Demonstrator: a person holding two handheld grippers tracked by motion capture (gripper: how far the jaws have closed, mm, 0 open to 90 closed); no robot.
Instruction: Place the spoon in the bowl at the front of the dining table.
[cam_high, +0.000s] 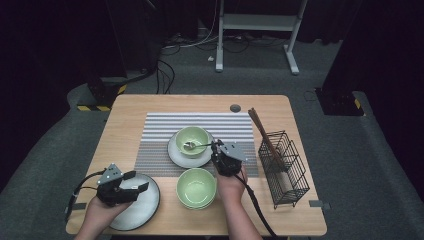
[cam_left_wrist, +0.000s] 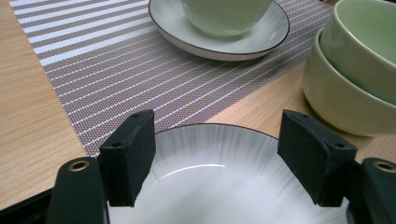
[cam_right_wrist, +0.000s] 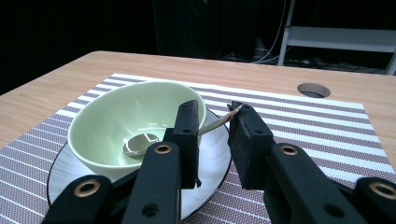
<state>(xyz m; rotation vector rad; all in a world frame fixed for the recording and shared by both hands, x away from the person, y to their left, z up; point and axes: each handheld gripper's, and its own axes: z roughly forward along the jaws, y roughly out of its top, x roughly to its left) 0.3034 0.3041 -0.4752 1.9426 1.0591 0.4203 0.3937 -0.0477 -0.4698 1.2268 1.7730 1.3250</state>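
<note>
Right gripper (cam_right_wrist: 212, 128): jaws parted a little around the spoon (cam_right_wrist: 140, 144) handle tip, which touches the right-hand pad; spoon bowl rests in the green bowl (cam_right_wrist: 116, 121) on the plate (cam_right_wrist: 212, 161). Left gripper (cam_left_wrist: 215, 154): jaws wide, empty, above a second plate (cam_left_wrist: 215, 186), its near edge cut off.

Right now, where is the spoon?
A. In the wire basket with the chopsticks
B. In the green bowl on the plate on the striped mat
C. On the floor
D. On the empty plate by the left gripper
B: the spoon lies with its head inside the green bowl that sits on the plate on the striped mat, its handle sticking out over the rim.
</note>
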